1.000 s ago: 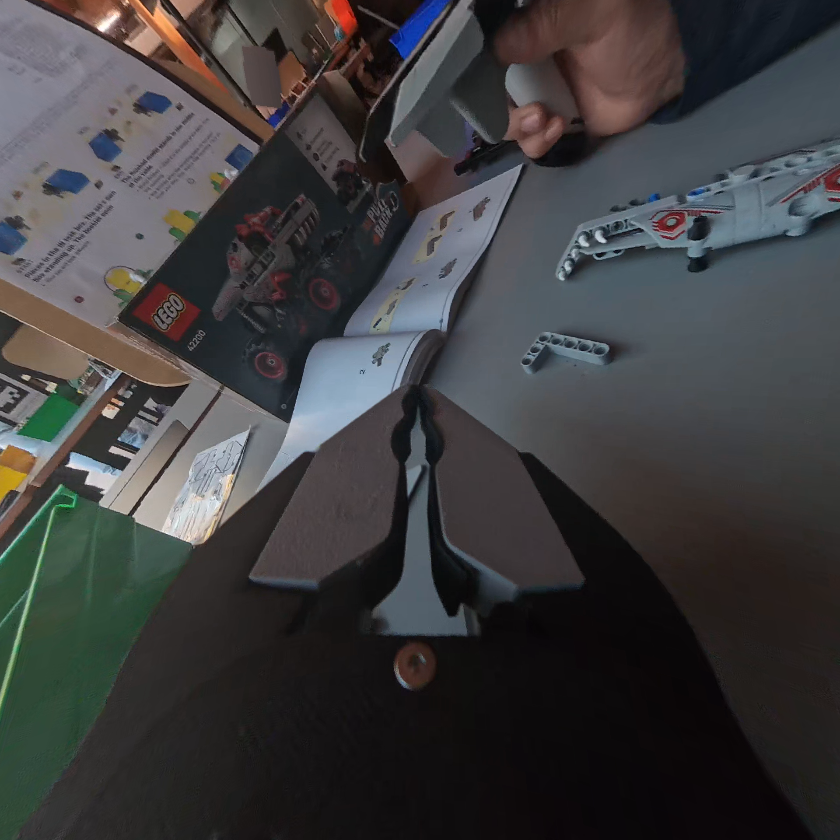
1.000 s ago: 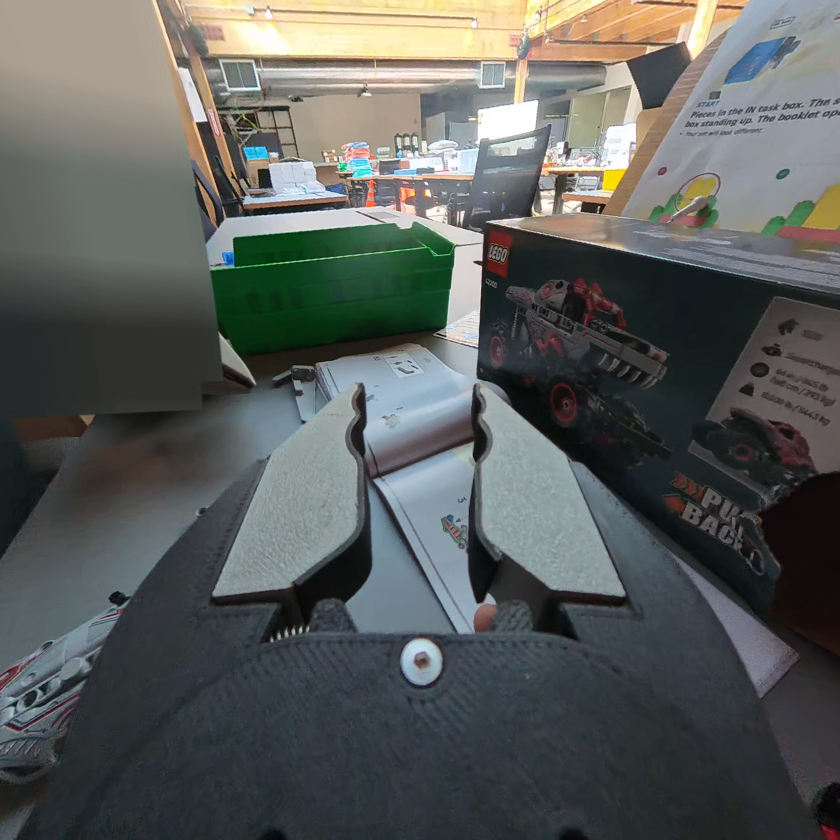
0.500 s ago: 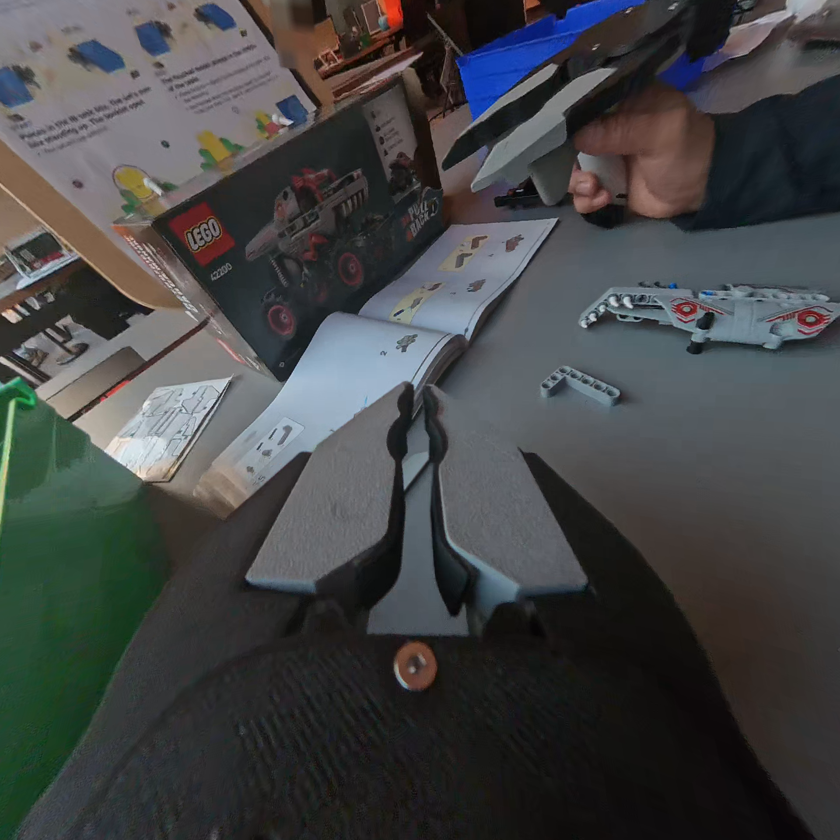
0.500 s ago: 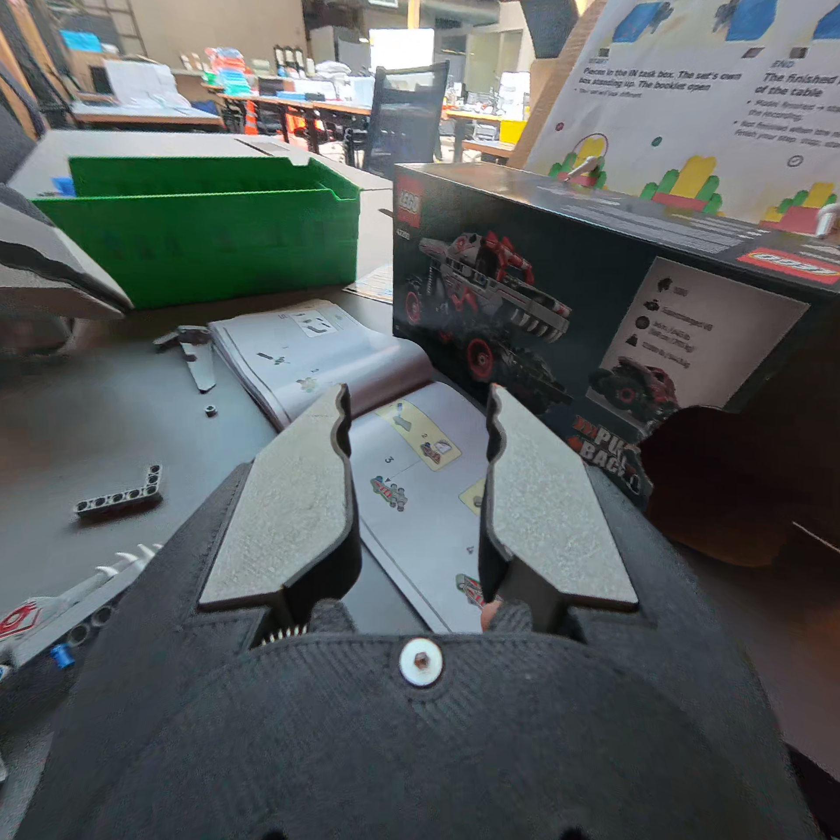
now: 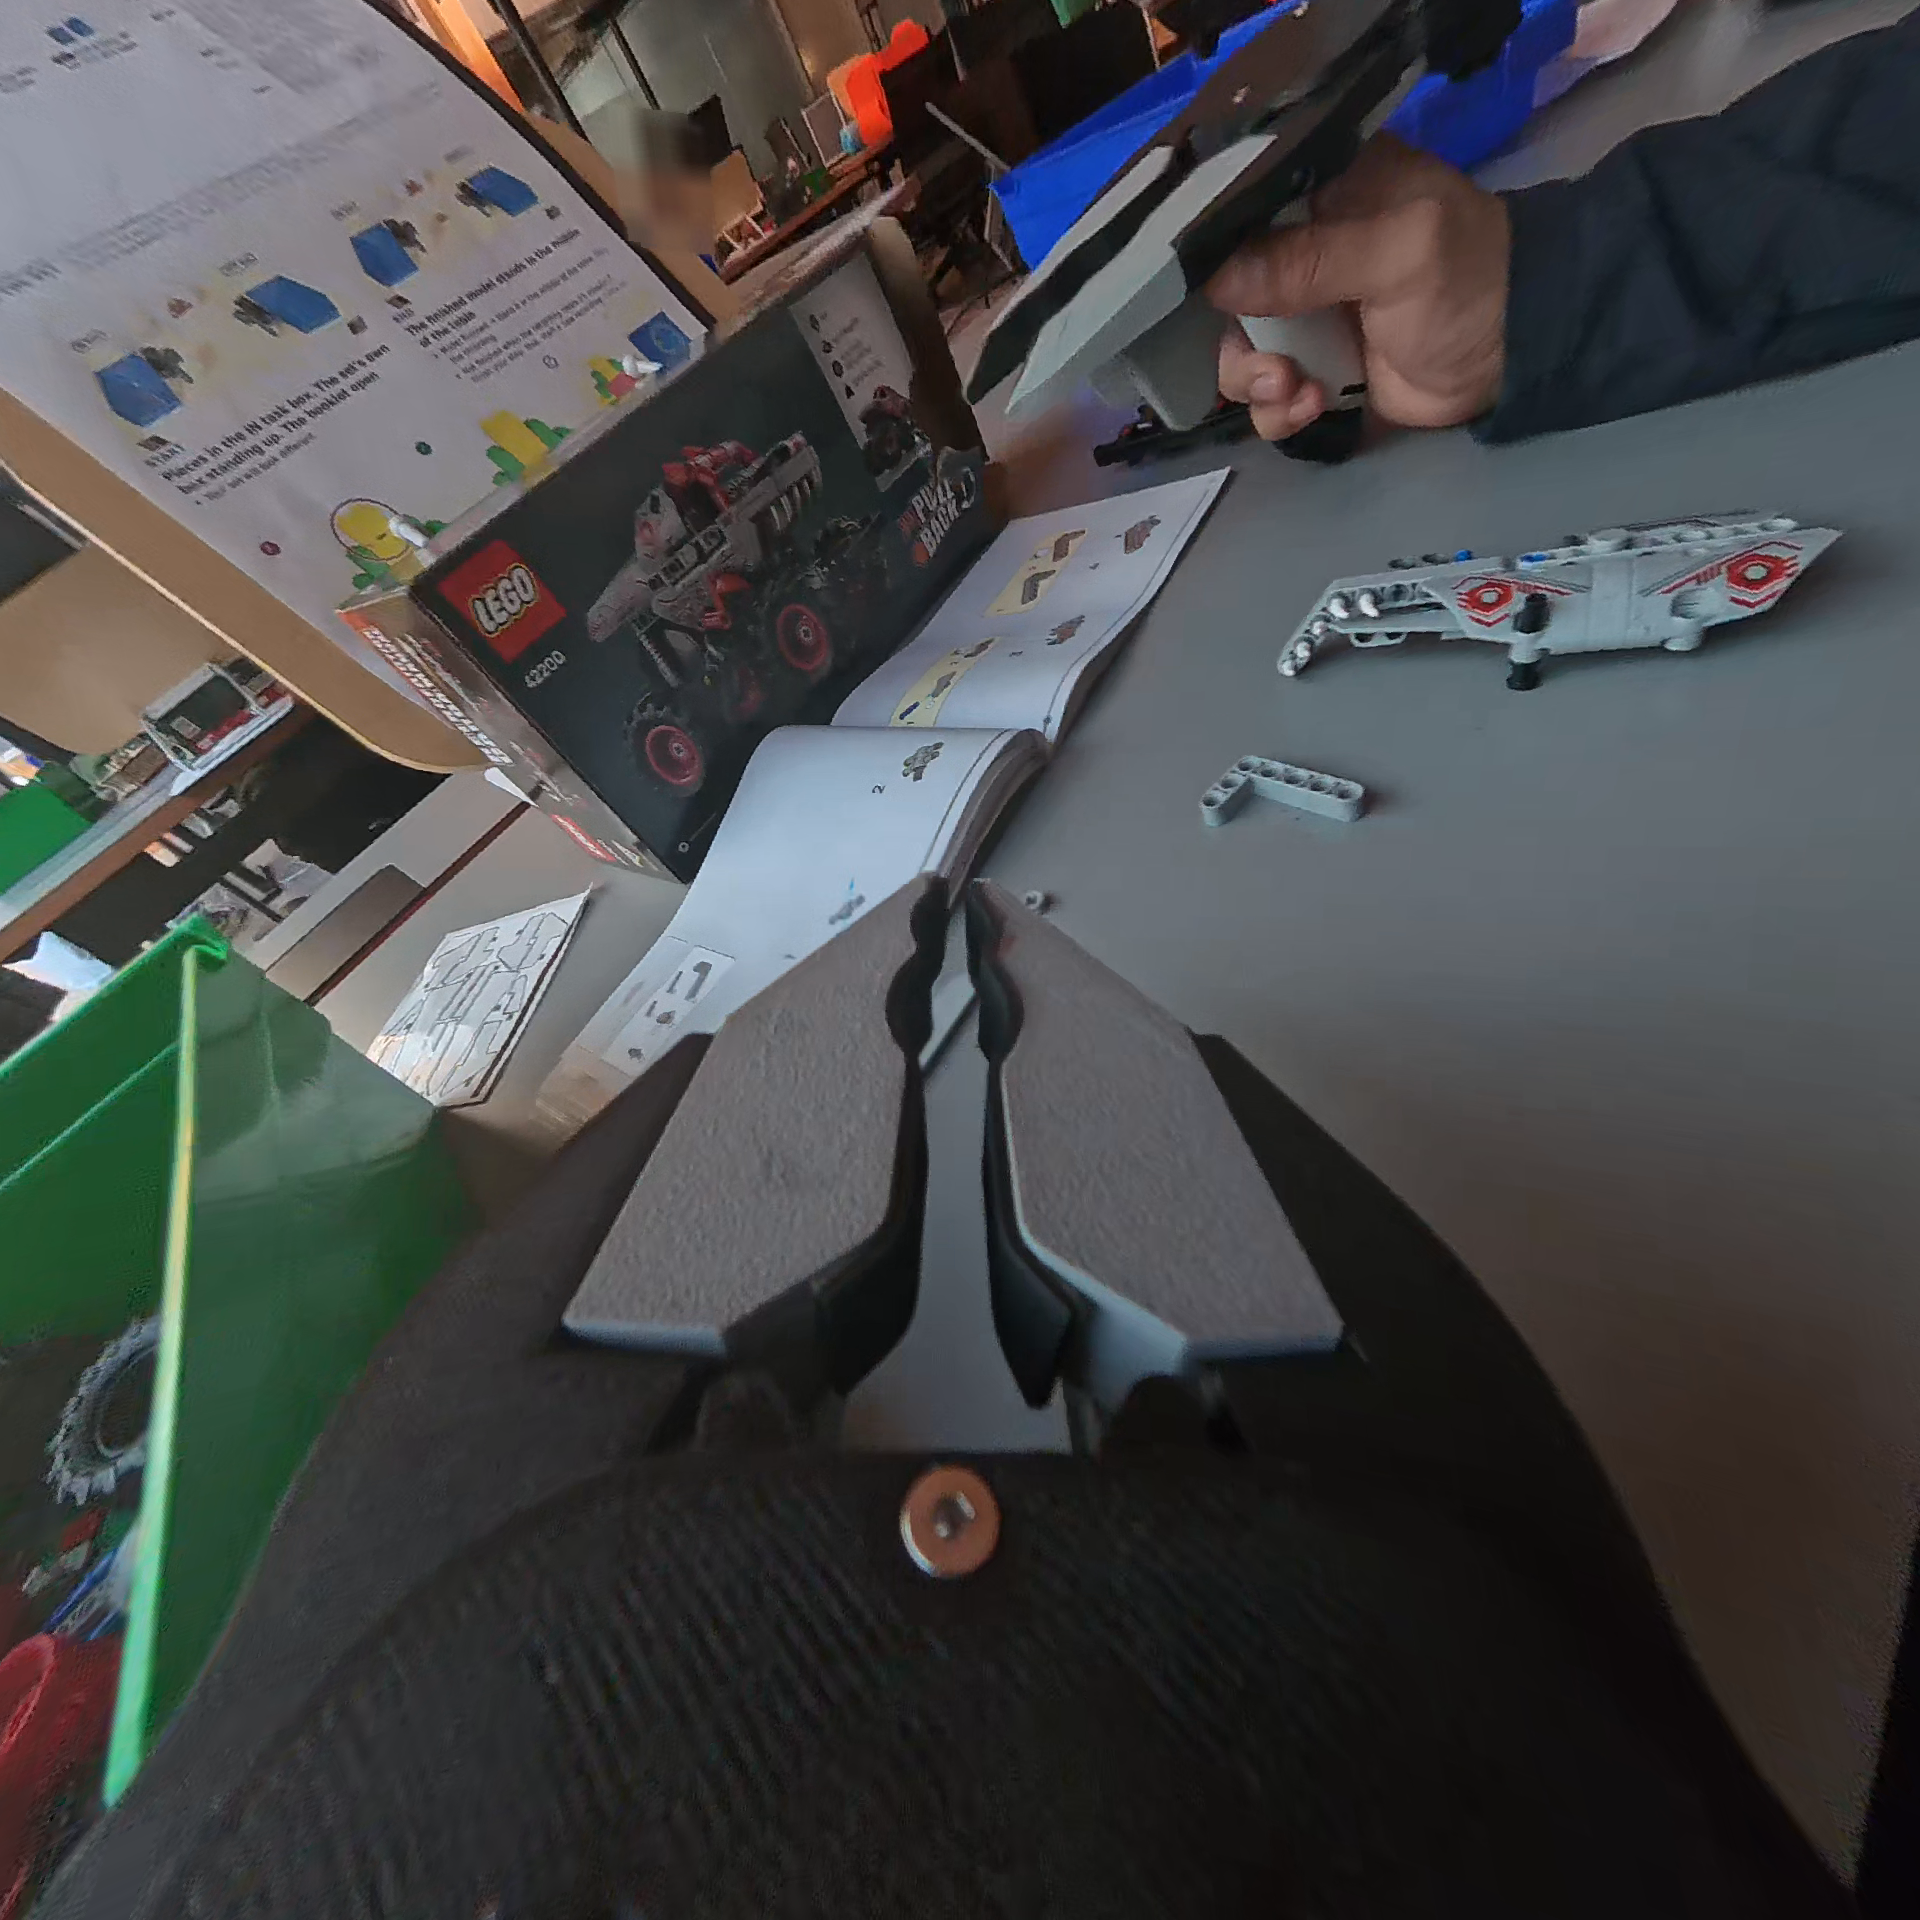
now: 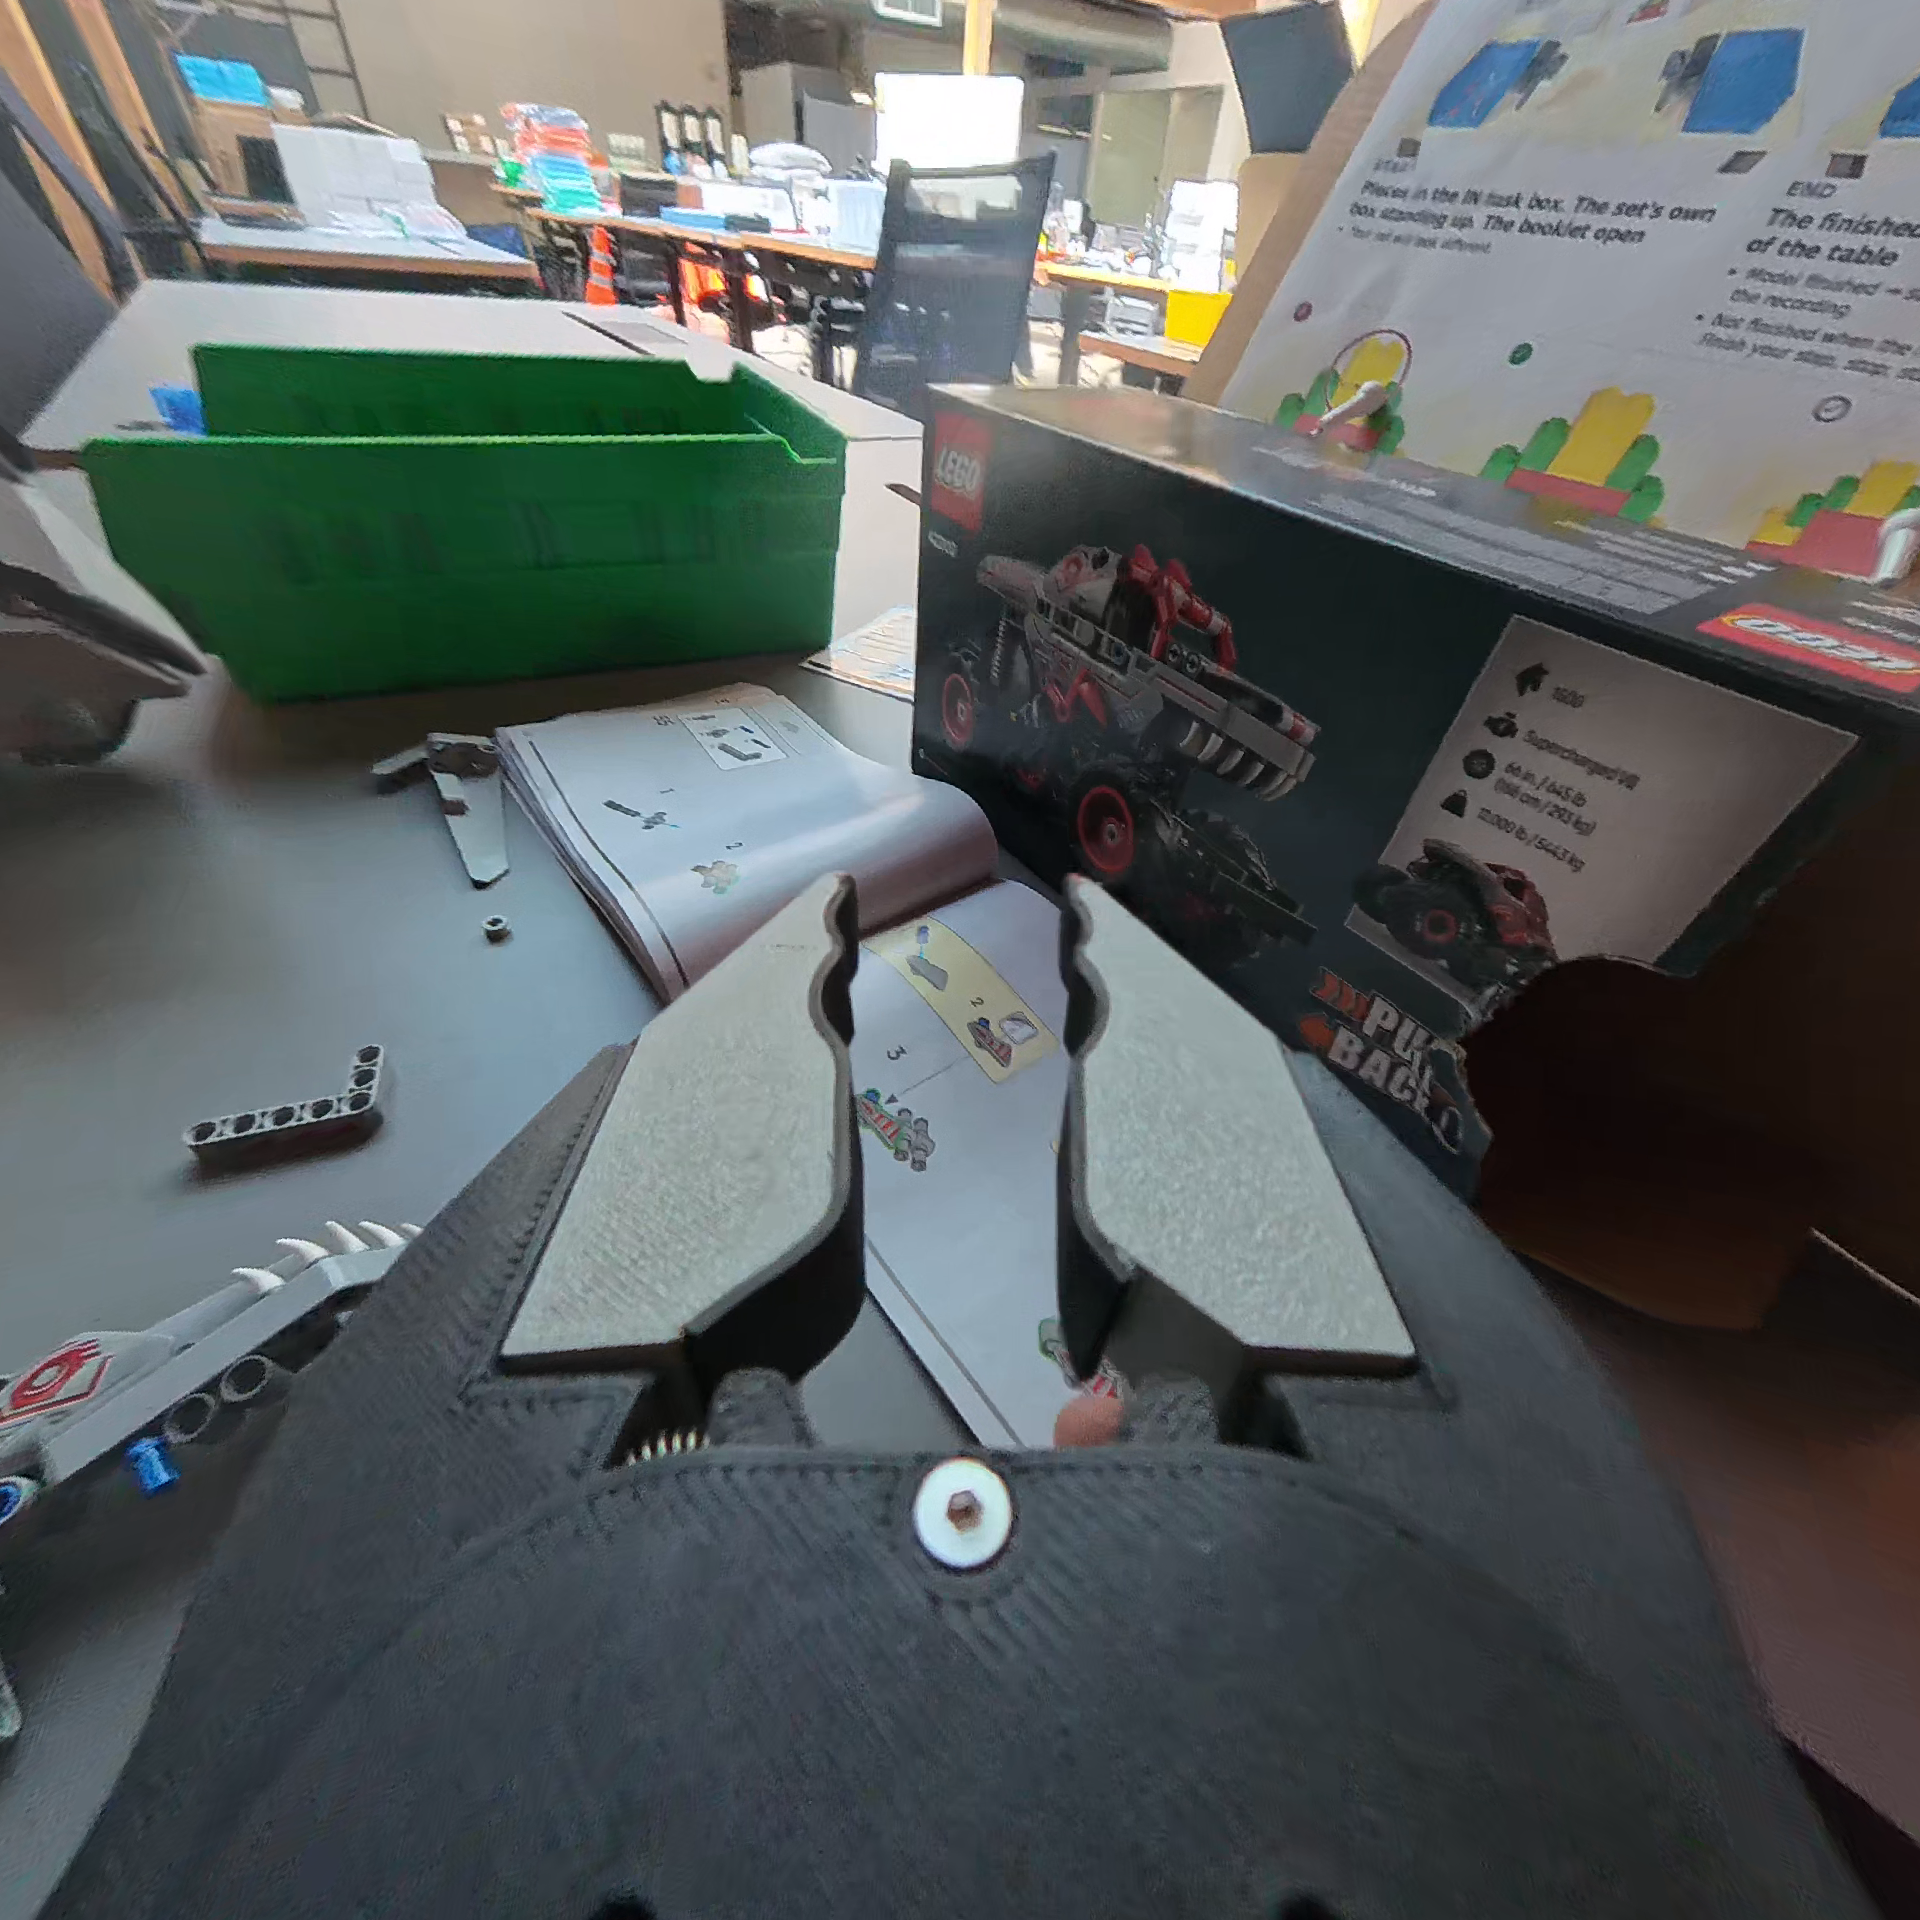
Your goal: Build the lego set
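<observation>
A partly built grey model with red stickers (image 5: 1558,597) lies on the grey table (image 5: 1455,1039); its toothed end shows in the right wrist view (image 6: 125,1371). A grey L-shaped beam (image 5: 1283,790) (image 6: 291,1112) lies loose near it. The open instruction booklet (image 5: 935,748) (image 6: 727,821) lies in front of the set's box (image 5: 707,592) (image 6: 1299,748). My left gripper (image 5: 956,909) is shut and empty, low over the table by the booklet's corner. My right gripper (image 6: 958,904) is open and empty above the booklet's right page; it also shows hand-held in the left wrist view (image 5: 1091,312).
A green bin (image 5: 208,1195) (image 6: 468,540) at the left holds a tyre (image 5: 104,1403) and red parts. A sticker sheet (image 5: 478,997), a small grey bush (image 6: 497,928) and a grey panel piece (image 6: 468,800) lie near the booklet. A poster board (image 6: 1610,260) stands behind the box. The gap from one gripper's tips to the other's is roughly 25 centimetres.
My left gripper has drawn back toward the green bin, whose inside now shows. My right gripper has pulled back and tipped down over the booklet. Both jaws stand as before.
</observation>
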`<action>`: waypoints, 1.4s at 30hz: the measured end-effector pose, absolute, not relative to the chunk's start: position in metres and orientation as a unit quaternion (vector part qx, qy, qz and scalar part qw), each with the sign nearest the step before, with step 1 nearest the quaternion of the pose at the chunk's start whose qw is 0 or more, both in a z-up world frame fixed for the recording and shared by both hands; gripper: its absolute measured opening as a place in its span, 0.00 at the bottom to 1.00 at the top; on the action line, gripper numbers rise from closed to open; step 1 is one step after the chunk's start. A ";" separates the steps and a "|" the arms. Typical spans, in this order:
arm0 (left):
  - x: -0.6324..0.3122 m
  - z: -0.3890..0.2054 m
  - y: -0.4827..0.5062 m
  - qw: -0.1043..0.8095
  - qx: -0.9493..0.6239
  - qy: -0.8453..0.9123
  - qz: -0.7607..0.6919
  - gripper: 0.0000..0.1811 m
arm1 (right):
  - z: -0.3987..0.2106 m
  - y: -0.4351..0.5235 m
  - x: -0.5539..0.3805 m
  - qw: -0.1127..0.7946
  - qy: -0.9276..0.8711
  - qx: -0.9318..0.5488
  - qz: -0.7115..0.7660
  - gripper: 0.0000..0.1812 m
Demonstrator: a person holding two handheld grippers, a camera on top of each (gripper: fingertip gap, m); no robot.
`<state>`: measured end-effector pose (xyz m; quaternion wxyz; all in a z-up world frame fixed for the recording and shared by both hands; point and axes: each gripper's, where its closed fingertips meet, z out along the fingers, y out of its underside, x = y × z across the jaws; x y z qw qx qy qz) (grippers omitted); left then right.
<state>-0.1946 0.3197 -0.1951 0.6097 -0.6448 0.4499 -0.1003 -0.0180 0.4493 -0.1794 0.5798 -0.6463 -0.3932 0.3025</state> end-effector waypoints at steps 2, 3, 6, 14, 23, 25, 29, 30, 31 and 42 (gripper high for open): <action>-0.198 -0.191 0.324 0.616 -0.649 0.433 -0.107 0.01 | -0.176 0.445 -0.021 0.573 -0.395 -0.634 0.337 0.14; -0.199 -0.191 0.325 0.612 -0.655 0.427 -0.116 0.02 | -0.174 0.444 -0.021 0.568 -0.392 -0.633 0.351 0.15; -0.199 -0.196 0.330 0.596 -0.670 0.422 -0.130 0.02 | -0.168 0.439 -0.021 0.564 -0.390 -0.620 0.381 0.18; -0.199 -0.200 0.343 0.590 -0.677 0.424 -0.123 0.00 | -0.185 0.417 -0.041 0.516 -0.459 -0.611 0.387 0.15; -0.194 -0.195 0.336 0.601 -0.660 0.431 -0.135 0.00 | -0.175 0.426 -0.033 0.540 -0.420 -0.616 0.392 0.14; -0.193 -0.196 0.335 0.601 -0.658 0.435 -0.130 0.00 | -0.173 0.431 -0.028 0.545 -0.406 -0.620 0.392 0.14; -0.192 -0.199 0.335 0.599 -0.659 0.441 -0.109 0.00 | -0.170 0.435 -0.020 0.547 -0.383 -0.625 0.404 0.14; -0.192 -0.199 0.335 0.601 -0.658 0.442 -0.100 0.00 | -0.171 0.436 -0.018 0.546 -0.380 -0.628 0.403 0.15; -0.192 -0.199 0.335 0.603 -0.656 0.444 -0.093 0.00 | -0.172 0.436 -0.017 0.545 -0.379 -0.632 0.399 0.15; -0.197 -0.189 0.332 0.624 -0.648 0.429 -0.083 0.07 | -0.183 0.453 0.004 0.568 -0.390 -0.665 0.288 0.09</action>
